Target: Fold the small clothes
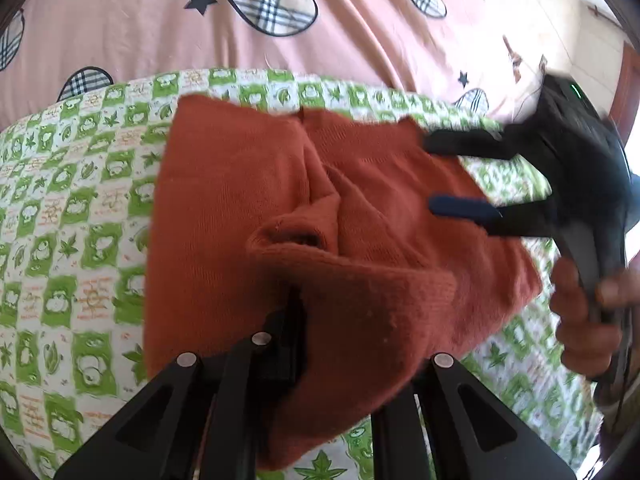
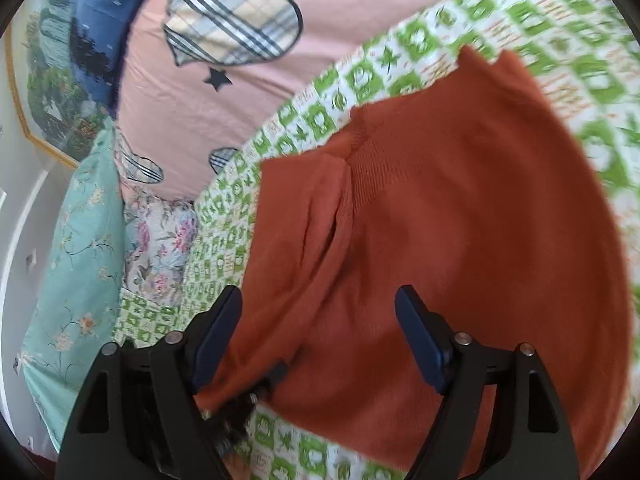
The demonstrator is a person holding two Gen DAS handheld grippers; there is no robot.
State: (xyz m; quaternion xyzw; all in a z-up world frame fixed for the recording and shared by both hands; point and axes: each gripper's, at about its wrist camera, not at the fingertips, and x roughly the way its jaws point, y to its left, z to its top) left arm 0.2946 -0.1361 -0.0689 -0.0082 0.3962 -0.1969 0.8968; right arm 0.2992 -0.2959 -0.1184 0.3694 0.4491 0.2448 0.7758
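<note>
A rust-orange knit sweater (image 1: 248, 200) lies on a green-and-white checked cloth (image 1: 72, 216). My left gripper (image 1: 320, 320) is shut on the sweater's near ribbed edge (image 1: 360, 300), which drapes over and hides the fingertips. My right gripper (image 1: 432, 172) is open, its fingers (image 1: 460, 206) just above the sweater's right part; a hand holds it. In the right wrist view the right gripper (image 2: 318, 320) stands open over the sweater (image 2: 460, 220), with the left gripper's tip (image 2: 276, 372) under the cloth edge.
The checked cloth (image 2: 360, 80) lies on a pink bedsheet (image 1: 160, 28) with plaid hearts and stars. Floral pillows (image 2: 156, 236) and a teal pillow (image 2: 76, 260) lie at the left in the right wrist view. A framed picture (image 2: 48, 80) hangs behind.
</note>
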